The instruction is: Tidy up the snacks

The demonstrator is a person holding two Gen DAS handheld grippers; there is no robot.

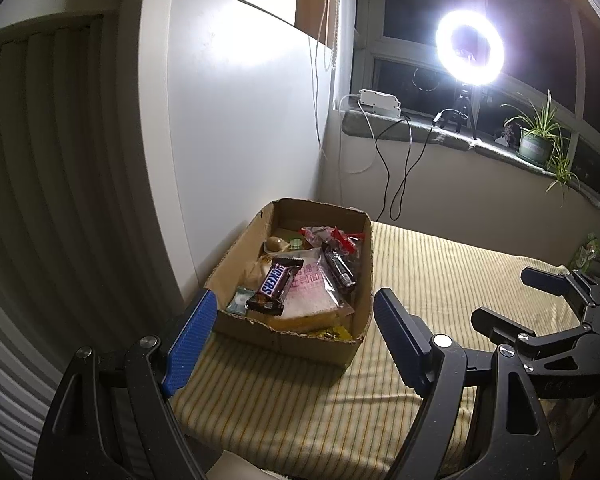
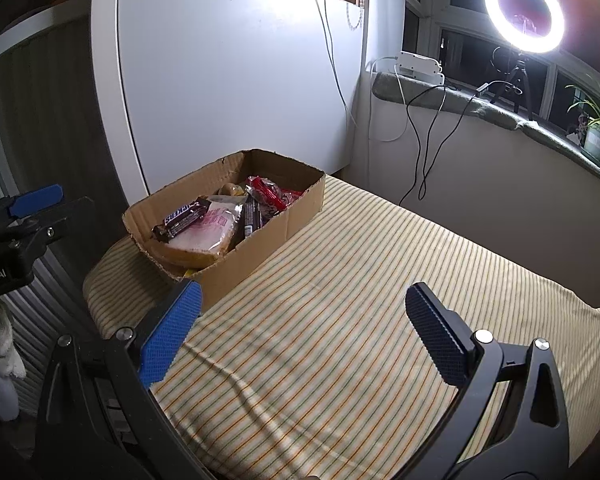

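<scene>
Black tongs (image 1: 292, 336) with blue ribbed pads (image 1: 190, 340), silver screws, white lettering.

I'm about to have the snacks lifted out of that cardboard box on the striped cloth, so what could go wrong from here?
1. The brown Snickers bar lies loose on the clear-wrapped sandwich bread; a grab may drag both.
2. The torn-edged cardboard box sits near the corner of the yellow striped cloth and might slide off if pushed.
3. The cloth is wrinkled near the open right gripper, so fingers could snag it.
</scene>
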